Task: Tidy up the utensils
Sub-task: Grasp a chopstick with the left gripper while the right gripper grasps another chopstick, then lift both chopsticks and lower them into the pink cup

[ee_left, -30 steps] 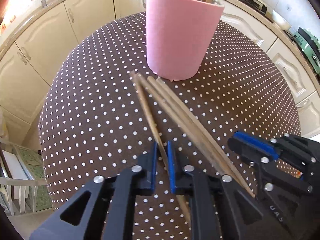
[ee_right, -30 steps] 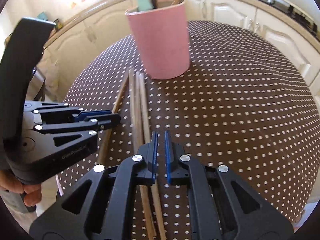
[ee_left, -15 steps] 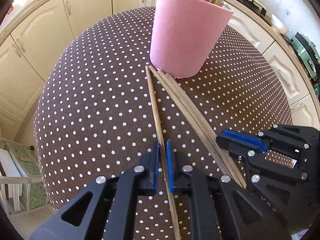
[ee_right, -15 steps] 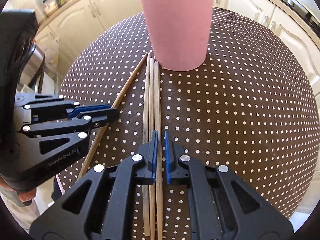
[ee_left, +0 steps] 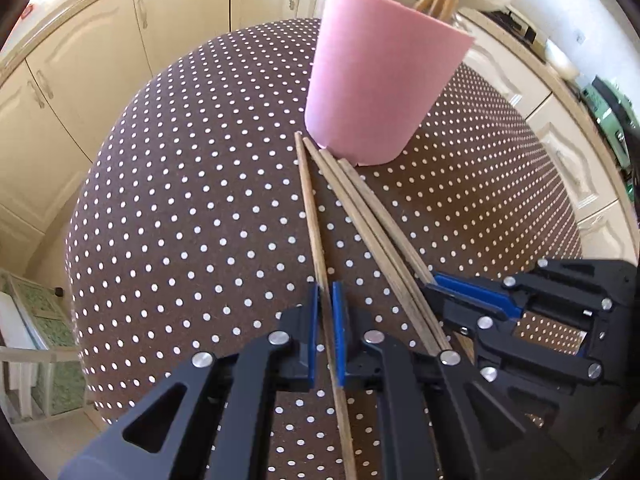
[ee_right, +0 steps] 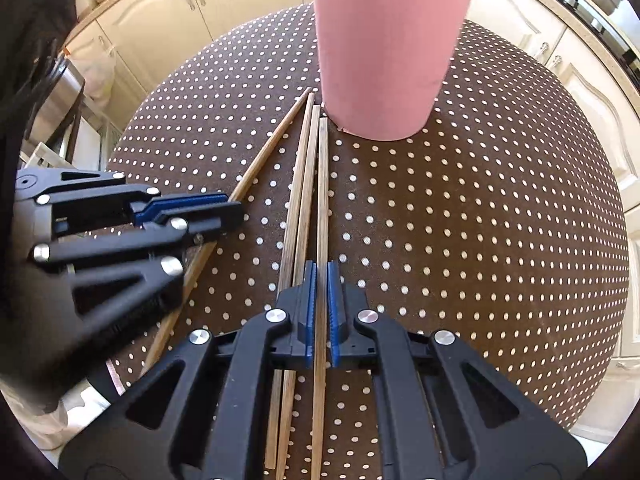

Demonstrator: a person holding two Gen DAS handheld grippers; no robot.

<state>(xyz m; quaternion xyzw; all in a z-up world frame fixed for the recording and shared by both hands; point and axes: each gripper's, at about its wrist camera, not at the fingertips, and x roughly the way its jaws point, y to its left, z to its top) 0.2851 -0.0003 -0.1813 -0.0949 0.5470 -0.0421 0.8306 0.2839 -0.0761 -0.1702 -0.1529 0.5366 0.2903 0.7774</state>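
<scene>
Left wrist: left tool (ee_left: pixel 326 300) barely parted, astride lone chopstick (ee_left: pixel 312 216), right tool (ee_right: pixel 321 280) likewise

bright daylight | glare top-left | fisheye edge warp | left gripper (ee_right: pixel 224 216) blurred

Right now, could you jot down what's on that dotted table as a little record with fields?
surface: brown polka-dot tablecloth
holder: pink cup, upright, utensils inside
loose items: four wooden chopsticks; three side by side, one angled apart
left gripper: jaws straddling the single chopstick, narrow gap, grip uncertain
right gripper: jaws straddling the rightmost chopstick of the three, grip uncertain
chopstick tips: near the cup's base
</scene>
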